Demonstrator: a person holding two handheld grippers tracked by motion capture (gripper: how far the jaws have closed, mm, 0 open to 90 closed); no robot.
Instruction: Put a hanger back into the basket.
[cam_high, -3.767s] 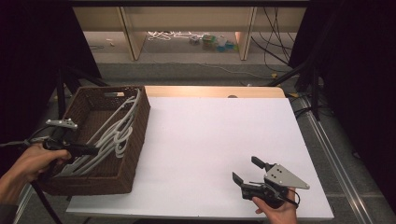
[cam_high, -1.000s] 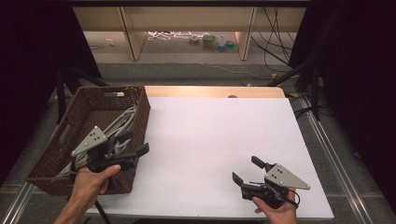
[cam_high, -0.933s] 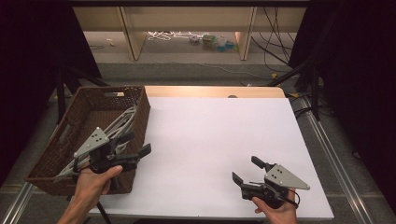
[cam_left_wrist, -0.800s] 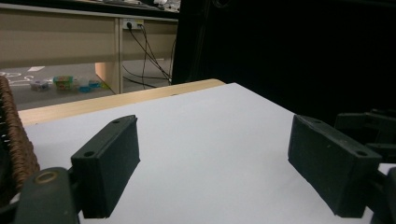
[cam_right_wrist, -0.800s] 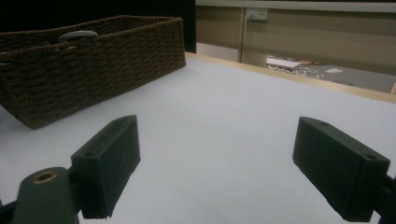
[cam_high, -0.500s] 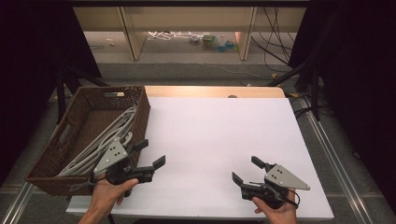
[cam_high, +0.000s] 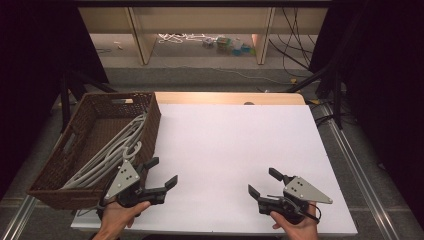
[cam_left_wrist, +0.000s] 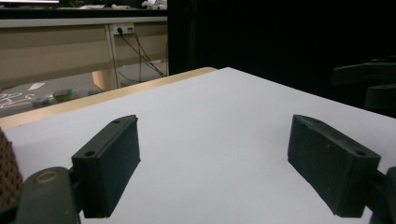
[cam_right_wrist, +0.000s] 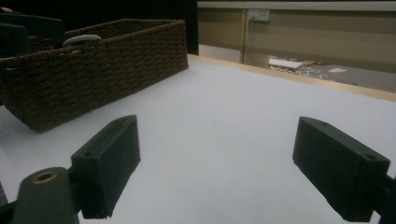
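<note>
A brown wicker basket (cam_high: 67, 150) stands at the table's left side and holds a coil of white cable (cam_high: 112, 147). My left gripper (cam_high: 161, 172) rests low on the white table (cam_high: 230, 140) just right of the basket's near corner, open, nothing between its jaws. In the left gripper view its jaws (cam_left_wrist: 215, 168) stand wide apart over bare table. My right gripper (cam_high: 265, 183) sits near the front edge at the right, open and empty. The right gripper view looks across the table at the basket (cam_right_wrist: 98, 65), its own jaws (cam_right_wrist: 215, 170) spread.
Beyond the table's wooden far edge (cam_high: 225, 98) lies a floor with loose cables and small items (cam_high: 220, 42). Black stands (cam_high: 330, 80) flank the table on both sides. A metal rail (cam_high: 360, 170) runs along the right.
My left gripper has come out from over the basket, moved right and toward the front, and settled on the table beside the basket. The right gripper has stayed put.
</note>
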